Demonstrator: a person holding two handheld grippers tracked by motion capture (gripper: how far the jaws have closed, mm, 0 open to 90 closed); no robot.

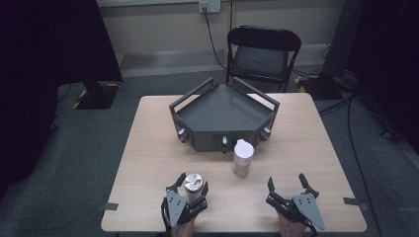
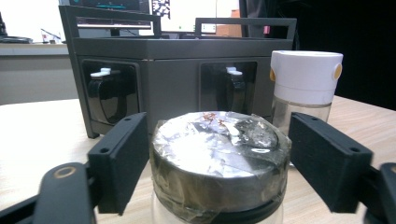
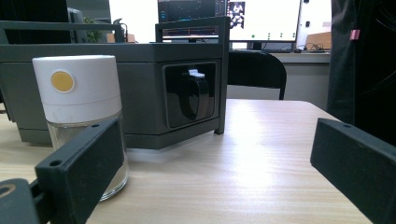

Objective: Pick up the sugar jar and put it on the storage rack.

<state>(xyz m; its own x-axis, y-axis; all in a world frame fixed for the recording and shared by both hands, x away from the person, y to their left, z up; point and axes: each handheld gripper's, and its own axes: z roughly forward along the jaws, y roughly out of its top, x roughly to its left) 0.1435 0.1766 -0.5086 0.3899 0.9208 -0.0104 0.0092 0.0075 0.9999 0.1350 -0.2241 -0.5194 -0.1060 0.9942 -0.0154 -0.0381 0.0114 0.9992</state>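
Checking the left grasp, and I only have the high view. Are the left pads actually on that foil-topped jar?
Observer: In the left gripper view, the pads of the left gripper flank the foil-topped jar at lid height, right against its sides. I can't tell whether they press.
Operator: Foil intact?
Observer: It's crumpled and folded down over the lid's side, with a reddish-brown fleck near the middle.
Operator: Anything in the right jaws?
Observer: No. In the right gripper view, the white-capped jar stands beyond the jaw at that view's left, not between the jaws of the right gripper.
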